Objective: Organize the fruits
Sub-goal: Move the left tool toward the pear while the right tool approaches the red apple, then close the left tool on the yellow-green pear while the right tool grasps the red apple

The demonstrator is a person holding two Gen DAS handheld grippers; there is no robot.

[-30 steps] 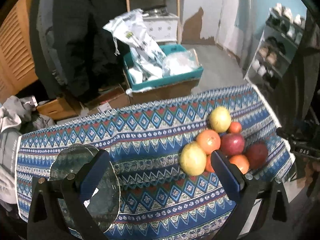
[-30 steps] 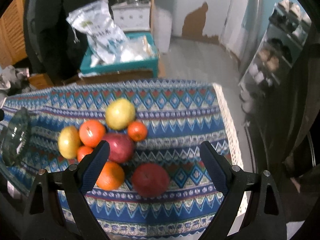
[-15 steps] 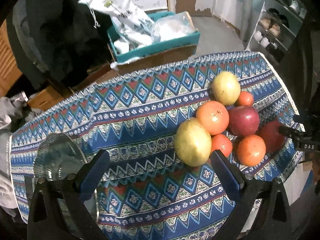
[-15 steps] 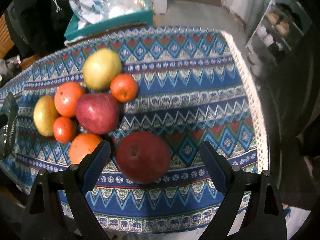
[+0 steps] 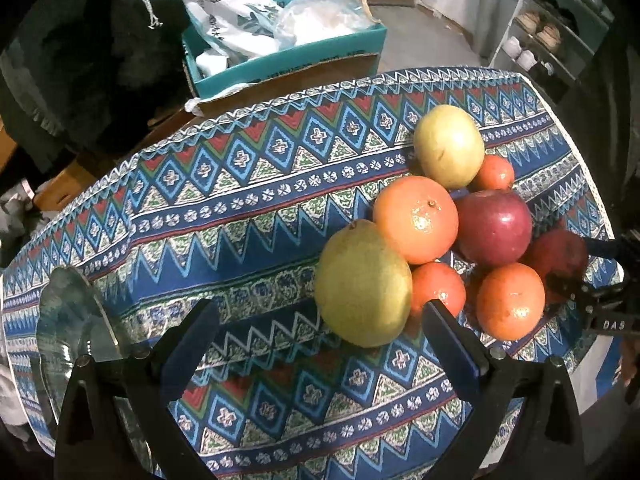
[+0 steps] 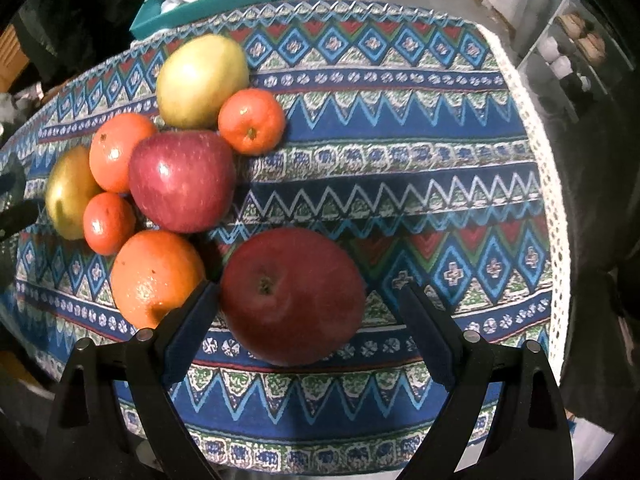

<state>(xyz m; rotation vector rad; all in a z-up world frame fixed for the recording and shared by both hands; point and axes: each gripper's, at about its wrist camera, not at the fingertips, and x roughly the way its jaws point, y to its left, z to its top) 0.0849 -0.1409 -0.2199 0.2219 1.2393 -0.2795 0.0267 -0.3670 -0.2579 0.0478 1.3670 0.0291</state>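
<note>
Several fruits lie clustered on a patterned blue tablecloth [image 5: 248, 216]. In the left wrist view a yellow-green pear [image 5: 362, 282] lies just ahead of my open left gripper [image 5: 320, 336], with an orange [image 5: 416, 218], a red apple [image 5: 494, 226] and a second yellow fruit [image 5: 448, 146] behind it. In the right wrist view a dark red apple [image 6: 292, 296] lies between the fingers of my open right gripper [image 6: 308, 320], not gripped. An orange [image 6: 154, 276] lies beside the left finger. A small tangerine [image 6: 252, 120] lies further back.
A glass plate [image 5: 68, 320] sits on the cloth at the left, beside my left gripper. The table's right edge with white lace trim [image 6: 552, 200] is near the right gripper. A teal box with bags [image 5: 280, 40] stands on the floor beyond the table.
Both grippers have moved down and forward towards the fruits. The dark red apple now lies between the right gripper's fingers, and the pear is closer to the left gripper.
</note>
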